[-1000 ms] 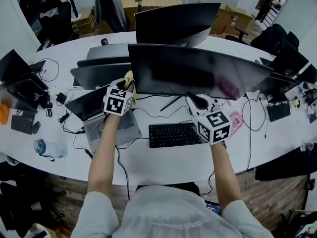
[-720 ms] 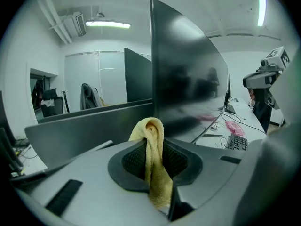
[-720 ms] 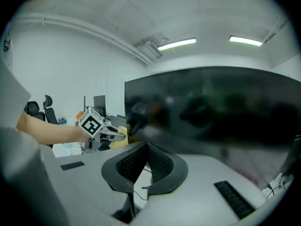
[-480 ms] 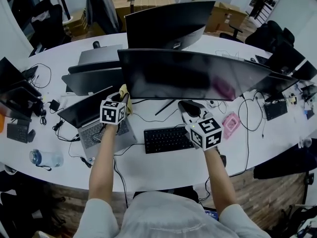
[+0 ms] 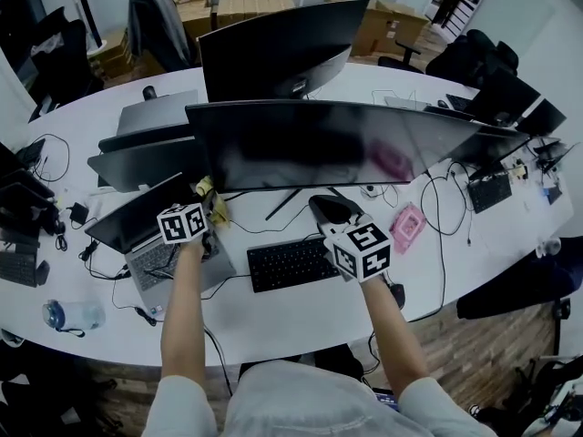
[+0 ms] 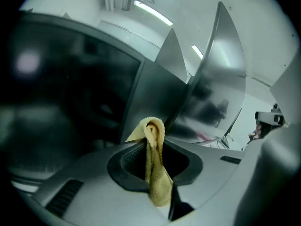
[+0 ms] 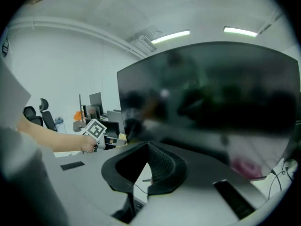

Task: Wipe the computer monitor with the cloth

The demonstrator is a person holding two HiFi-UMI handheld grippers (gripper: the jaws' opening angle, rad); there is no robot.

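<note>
Cloth [image 6: 158, 182] pinched in left hand-held gripper [image 6: 153, 147], near the monitor [image 5: 319, 144].

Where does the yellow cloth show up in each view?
Head view: yellow cloth at left of centre, at the left claw, below the wide monitor's left end.
Left gripper view: cloth dead centre, pinched in the shut claw.
Right gripper view: small yellow scrap at lower left.
Shared landmark: the wide monitor.

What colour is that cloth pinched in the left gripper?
Mustard yellow. The cloth shows best in the left gripper view, clamped between the jaws.
</note>
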